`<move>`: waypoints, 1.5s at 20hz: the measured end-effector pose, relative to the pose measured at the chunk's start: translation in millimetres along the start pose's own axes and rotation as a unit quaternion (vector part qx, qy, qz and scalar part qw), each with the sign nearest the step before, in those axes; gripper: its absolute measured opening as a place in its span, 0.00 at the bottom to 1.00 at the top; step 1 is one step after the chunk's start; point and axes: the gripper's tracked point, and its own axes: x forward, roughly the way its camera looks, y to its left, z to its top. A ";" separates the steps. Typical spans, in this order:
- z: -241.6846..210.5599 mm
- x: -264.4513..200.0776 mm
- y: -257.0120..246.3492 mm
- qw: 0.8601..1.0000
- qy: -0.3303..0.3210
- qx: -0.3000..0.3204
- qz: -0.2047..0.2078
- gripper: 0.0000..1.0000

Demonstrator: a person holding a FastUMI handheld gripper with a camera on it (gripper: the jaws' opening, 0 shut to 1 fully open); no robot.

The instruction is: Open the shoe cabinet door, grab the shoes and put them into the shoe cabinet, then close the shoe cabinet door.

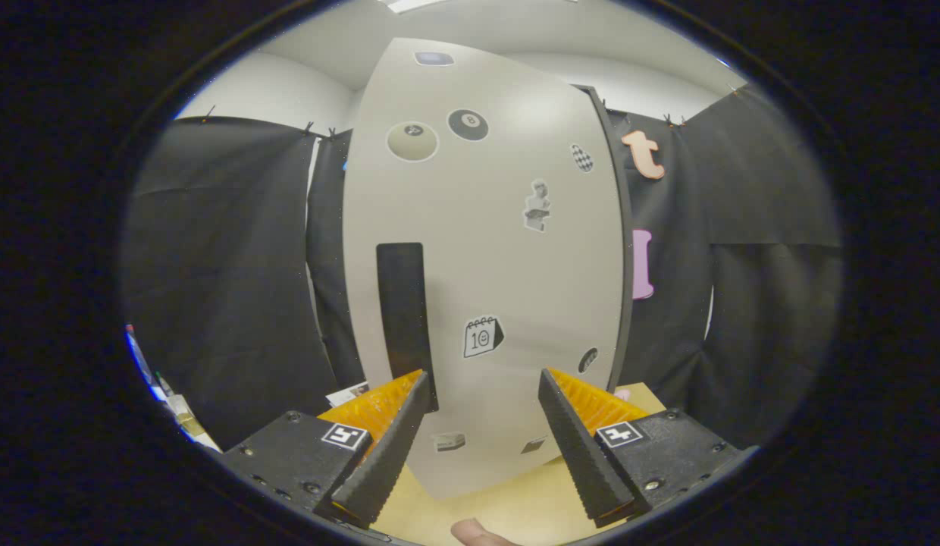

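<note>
Gripper view: ribbed orange-black gripper (481, 387) jaws apart before smooth stickered cabinet door (508, 273).

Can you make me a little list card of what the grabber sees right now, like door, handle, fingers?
door: tall pale grey shoe cabinet door with stickers, looks closed
handle: long black upright handle near the door's left side
gripper: black and orange two-finger gripper open, holding nothing
fingers: spread apart, left fingertip in front of the handle's lower end
floor: light wooden surface under the fingers

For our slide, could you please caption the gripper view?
Open fingers face the closed cabinet door, its black handle just ahead.
</note>
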 end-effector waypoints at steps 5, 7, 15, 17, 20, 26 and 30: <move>-0.9 10.6 18.0 1.000 -0.018 -0.003 0.005 0.95; -2.3 4.1 14.8 1.000 -0.026 0.003 -0.001 0.95; -18.1 -44.7 -5.7 0.999 -0.036 0.009 -0.017 0.95; -19.5 -61.8 -12.0 0.998 -0.052 0.016 -0.031 0.95; -22.6 -89.3 -20.1 0.995 -0.067 0.026 -0.062 0.95; -40.1 -143.7 -7.9 0.994 -0.086 0.008 -0.060 0.95; -45.1 -165.7 -12.0 0.994 -0.089 0.000 -0.063 0.95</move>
